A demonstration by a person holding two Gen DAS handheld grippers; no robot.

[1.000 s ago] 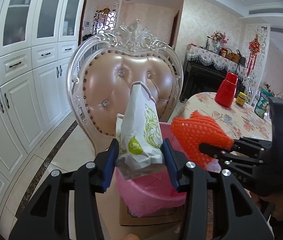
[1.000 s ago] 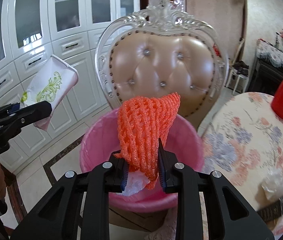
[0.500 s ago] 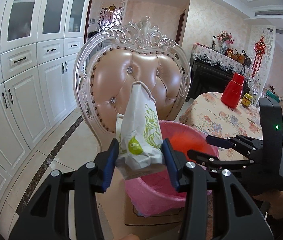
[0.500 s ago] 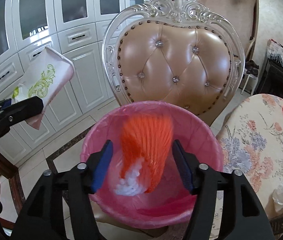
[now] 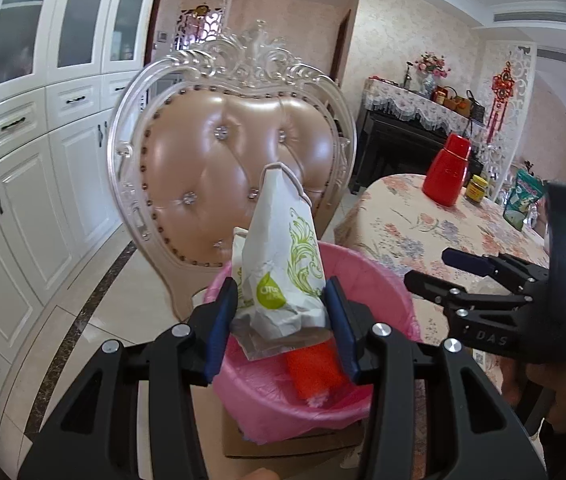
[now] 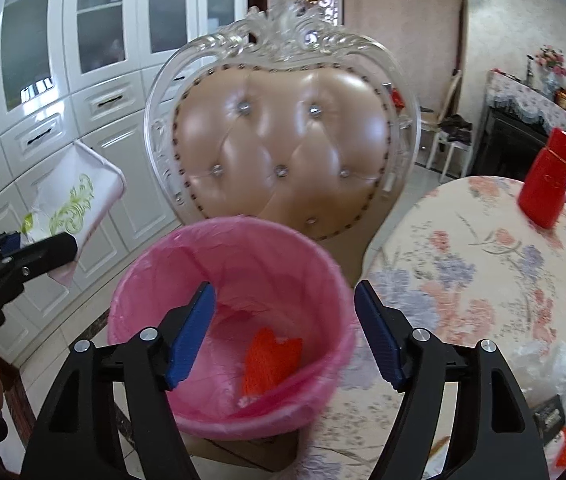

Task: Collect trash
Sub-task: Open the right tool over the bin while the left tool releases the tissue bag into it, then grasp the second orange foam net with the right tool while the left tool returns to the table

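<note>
The left gripper has its blue pads pressed on the sides of a white paper bag with green leaf print, which stands upright over the pink plastic-lined bin. The bag's lower end hides part of the bin's inside. The right gripper has just been opening; its jaws stand wide apart with nothing between them, above the bin. An orange foam net sleeve lies at the bottom of the bin; its white stuffing is hard to make out. The bin stands on a brown cardboard box, mostly hidden, beside the round table with a floral cloth. Crumpled clear plastic on the table is cut off at the edge.
</note>
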